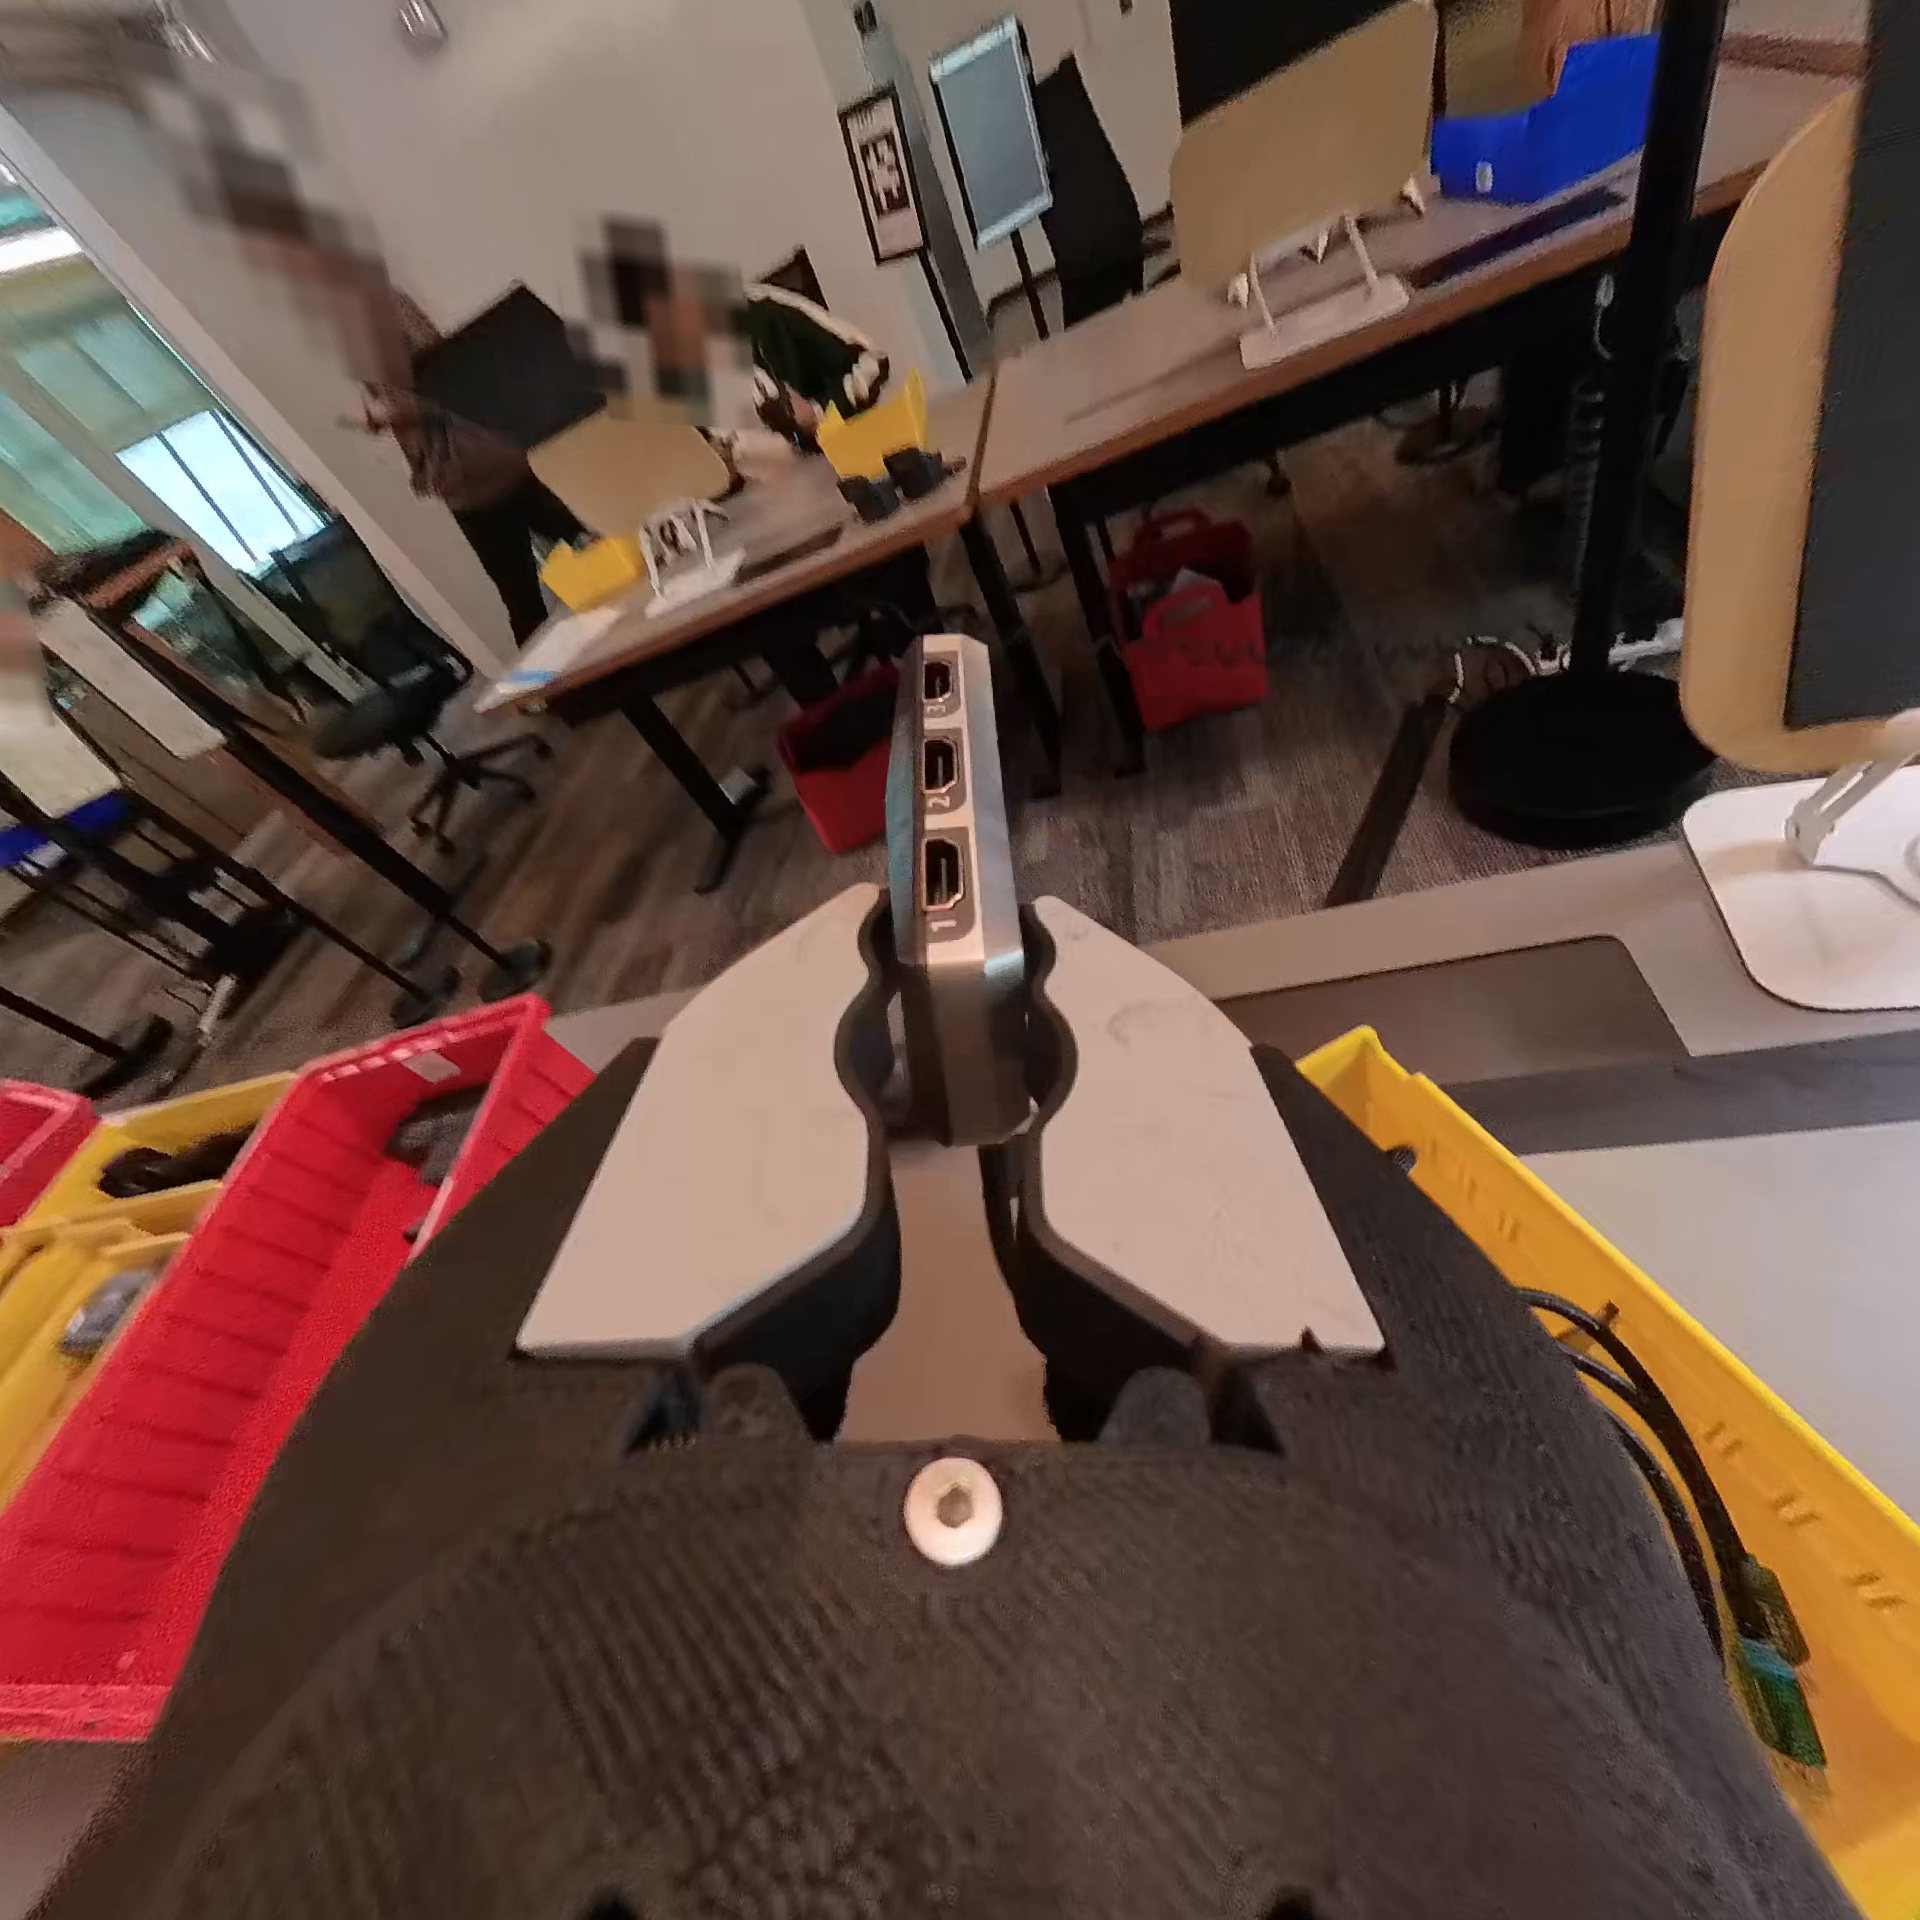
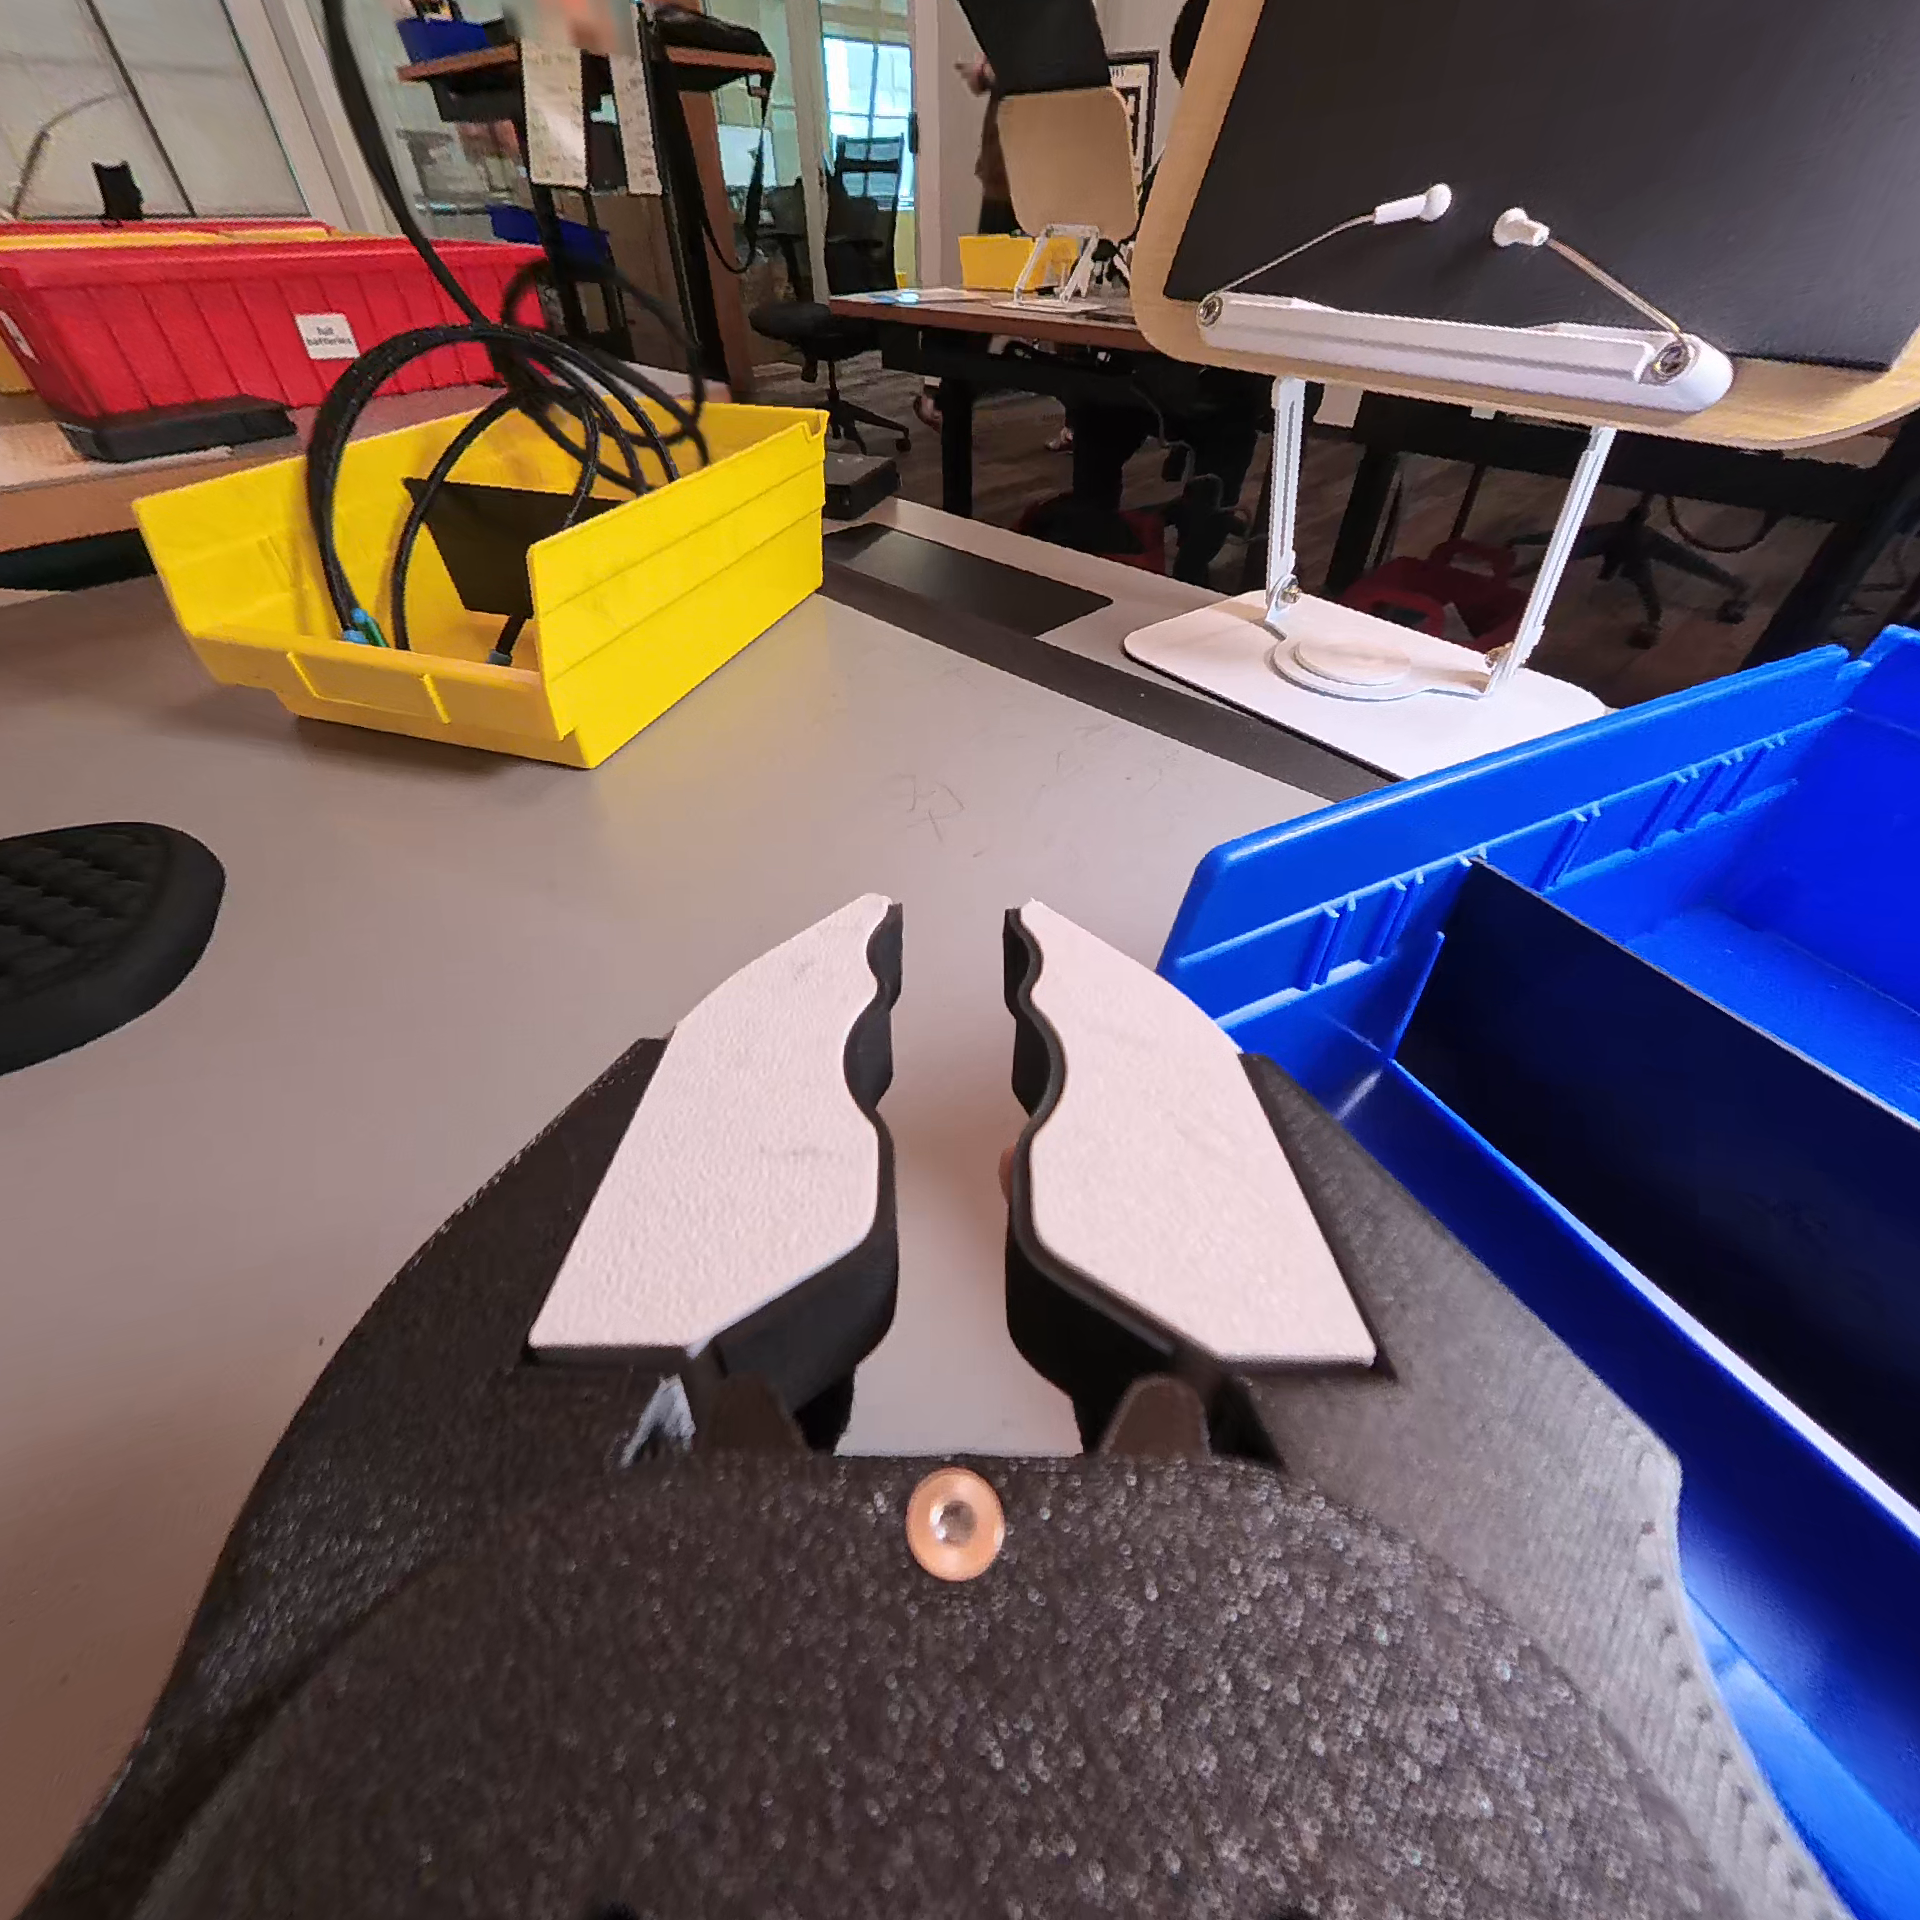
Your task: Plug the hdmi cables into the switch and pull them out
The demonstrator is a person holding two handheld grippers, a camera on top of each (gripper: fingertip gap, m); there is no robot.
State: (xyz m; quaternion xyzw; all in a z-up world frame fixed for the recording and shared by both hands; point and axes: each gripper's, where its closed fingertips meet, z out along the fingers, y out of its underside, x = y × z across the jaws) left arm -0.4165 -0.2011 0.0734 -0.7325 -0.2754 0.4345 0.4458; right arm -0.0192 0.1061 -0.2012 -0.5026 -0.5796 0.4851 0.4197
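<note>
My left gripper [image 1: 954, 920] is shut on a grey HDMI switch [image 1: 951, 821]. It holds the switch on edge above the table, with its row of three empty ports facing the camera. Black HDMI cables [image 2: 457, 457] with green and blue plug ends lie coiled in a yellow bin [image 2: 582, 592] at the far left of the right wrist view. The same bin [image 1: 1621, 1299] and cables [image 1: 1704, 1496] show at the lower right of the left wrist view. My right gripper [image 2: 948, 920] is open and empty, low over the grey table [image 2: 623, 935].
A blue divided bin [image 2: 1558, 1039] sits right beside my right gripper. A white stand holding a black board [image 2: 1455, 343] is at the back right. Red [image 1: 312, 1299] and yellow bins stand to the left of my left gripper. A black pad [image 2: 83, 935] lies at the left.
</note>
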